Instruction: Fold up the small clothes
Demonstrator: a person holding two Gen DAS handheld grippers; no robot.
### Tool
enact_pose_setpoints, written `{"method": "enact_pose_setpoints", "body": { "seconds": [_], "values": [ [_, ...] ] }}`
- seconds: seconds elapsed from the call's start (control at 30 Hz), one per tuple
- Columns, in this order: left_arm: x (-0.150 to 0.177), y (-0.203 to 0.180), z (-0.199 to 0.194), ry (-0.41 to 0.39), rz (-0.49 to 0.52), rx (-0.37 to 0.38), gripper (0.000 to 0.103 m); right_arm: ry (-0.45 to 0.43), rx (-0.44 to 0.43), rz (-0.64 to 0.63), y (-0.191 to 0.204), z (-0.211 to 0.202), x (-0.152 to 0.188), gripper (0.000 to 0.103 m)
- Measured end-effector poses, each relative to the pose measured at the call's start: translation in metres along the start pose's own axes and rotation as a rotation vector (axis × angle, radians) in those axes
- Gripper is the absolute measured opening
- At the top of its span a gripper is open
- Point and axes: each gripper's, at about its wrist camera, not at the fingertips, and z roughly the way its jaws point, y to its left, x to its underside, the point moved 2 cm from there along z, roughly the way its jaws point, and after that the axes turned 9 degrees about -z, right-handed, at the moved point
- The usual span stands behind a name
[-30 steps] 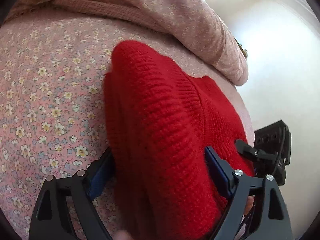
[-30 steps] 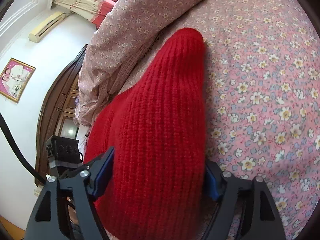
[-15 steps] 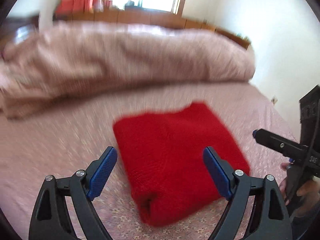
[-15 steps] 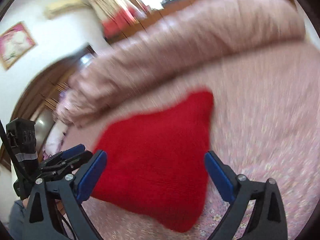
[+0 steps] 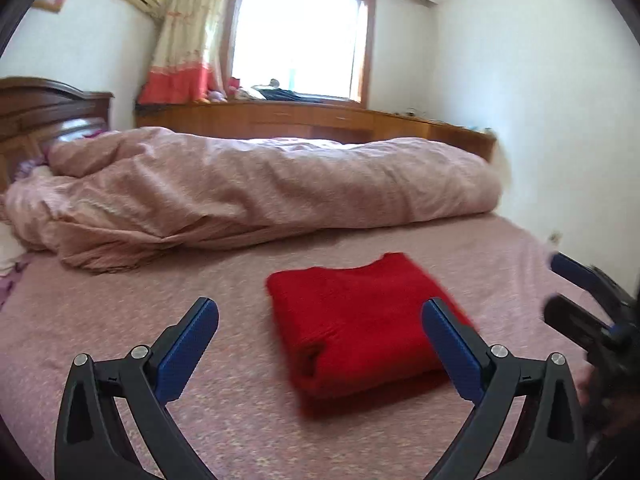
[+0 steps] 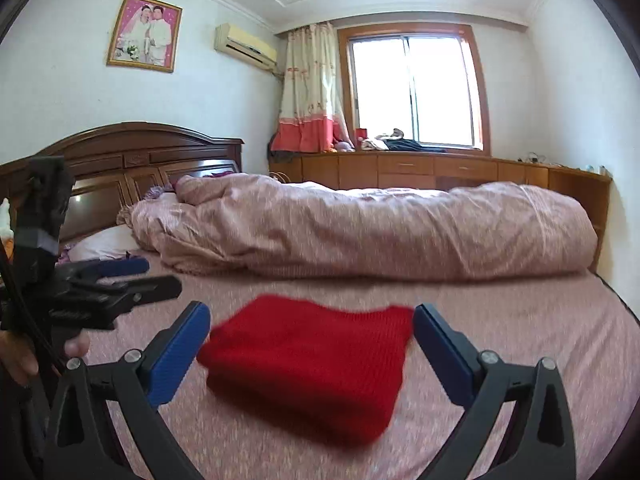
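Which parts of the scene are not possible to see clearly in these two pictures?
- Red sweater: underside hidden against the bed sheet in both views; its knit is motion-blurred.
- Sweater's near right corner, left wrist view: behind the left gripper.
- Bed's far side, both views: behind the duvet.

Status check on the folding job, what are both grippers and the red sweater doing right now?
Left hand-held gripper open, empty. Right hand-held gripper open, empty. Red sweater folded, lying flat on the bedsheet. Nothing in the way; quilt bunched behind it.

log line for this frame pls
stage: fold done | sweater: folded, flat on bed | left gripper: open, clear | right gripper: open, clear
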Motion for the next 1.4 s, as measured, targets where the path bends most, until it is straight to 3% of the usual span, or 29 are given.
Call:
{"method": "enact_pose_setpoints", "body": {
  "seconds": [0.17, 0.33, 0.43, 0.5, 0.6, 0.8, 1.4],
  "values": [
    [0.036, -0.004, 0.016, -0.026, 0.074, -0.002, 0.098, 0.027, 0.026, 0.043, -0.002, -0.001, 0.026, 0.103],
    [0.049, -0.006, 0.039, -0.008, 0.03, 0.034, 0.098, 0.058, 0.117, 0.024, -0.006, 0.018, 0.059, 0.103],
    [0.057, -0.009, 0.056, 0.011, 0.028, 0.014, 0.098, 0.179, 0.145, 0.088, -0.014, 0.047, 0.091, 0.103],
    [0.071, -0.01, 0.067, 0.028, 0.061, -0.011, 0.098, 0.247, 0.161, 0.106, -0.019, 0.06, 0.094, 0.103],
    [0.082, -0.014, 0.079, 0.109, 0.082, -0.008, 0.098, 0.235, 0.132, 0.125, -0.022, 0.06, 0.096, 0.103],
    [0.083, -0.016, 0.074, 0.081, 0.084, 0.002, 0.098, 0.217, 0.114, 0.097, -0.017, 0.058, 0.097, 0.103],
    [0.084, -0.011, 0.081, 0.114, 0.052, 0.005, 0.098, 0.236, 0.098, 0.078, -0.011, 0.06, 0.094, 0.103]
  ]
}}
